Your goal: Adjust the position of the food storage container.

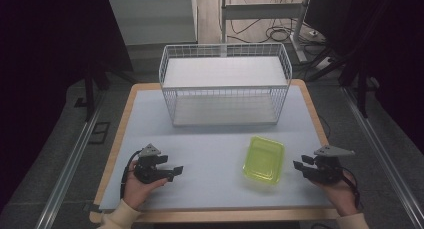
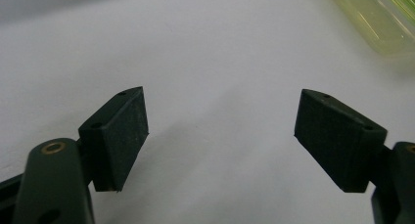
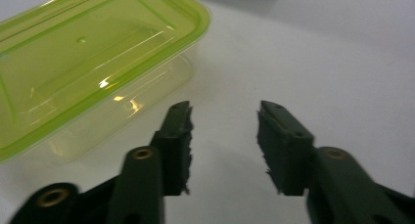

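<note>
One yellow-green container [image 1: 263,160], one wire basket [image 1: 225,84], two grippers, left [image 1: 176,172] and right [image 1: 297,166], fingers apart, empty.

A white wire basket [image 1: 225,84] stands at the far side of the pale table [image 1: 210,154].

A pale grey-blue counter [image 1: 210,154] with a light wooden edge stands in a dim room. Metal rails [image 1: 65,174] run along the grey floor [image 1: 40,154] on both sides of it. Beyond the counter's far end stand the white legs of a desk frame [image 1: 260,11], with dark cables [image 1: 280,34] looped on the wooden floor beneath. The surroundings to the left and right lie in deep shadow.
</note>
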A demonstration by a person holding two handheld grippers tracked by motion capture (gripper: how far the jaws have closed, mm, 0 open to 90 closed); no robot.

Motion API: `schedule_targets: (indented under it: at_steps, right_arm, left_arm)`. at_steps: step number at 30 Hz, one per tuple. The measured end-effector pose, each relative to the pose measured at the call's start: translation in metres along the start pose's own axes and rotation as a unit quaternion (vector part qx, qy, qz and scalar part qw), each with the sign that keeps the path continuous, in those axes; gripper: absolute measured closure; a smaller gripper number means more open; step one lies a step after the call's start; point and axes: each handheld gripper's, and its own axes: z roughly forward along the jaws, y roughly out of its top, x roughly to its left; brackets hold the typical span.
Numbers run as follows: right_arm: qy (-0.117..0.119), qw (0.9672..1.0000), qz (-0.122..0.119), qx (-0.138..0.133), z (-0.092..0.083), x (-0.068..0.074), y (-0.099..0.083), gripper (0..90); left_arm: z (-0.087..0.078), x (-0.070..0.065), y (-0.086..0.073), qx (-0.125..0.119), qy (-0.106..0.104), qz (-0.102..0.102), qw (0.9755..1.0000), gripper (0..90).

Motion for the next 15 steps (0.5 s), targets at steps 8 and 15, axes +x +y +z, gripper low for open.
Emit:
schedule_targets:
  at_steps: [8,15]
  right_arm:
    - [0.030,0.9991,-0.027,0.015,-0.0082,0.0033,0.0057,82.9]
    - [0.056,0.9968,-0.047,0.033,-0.0078,0.0098,0.0078,89.7]
  left_arm:
    - [0.0012,-0.0014,0.0004,0.003,0.000,0.000,1.0000,19.7]
    - [0.0013,-0.0016,0.0001,0.002,-0.002,0.001,1.0000,19.8]
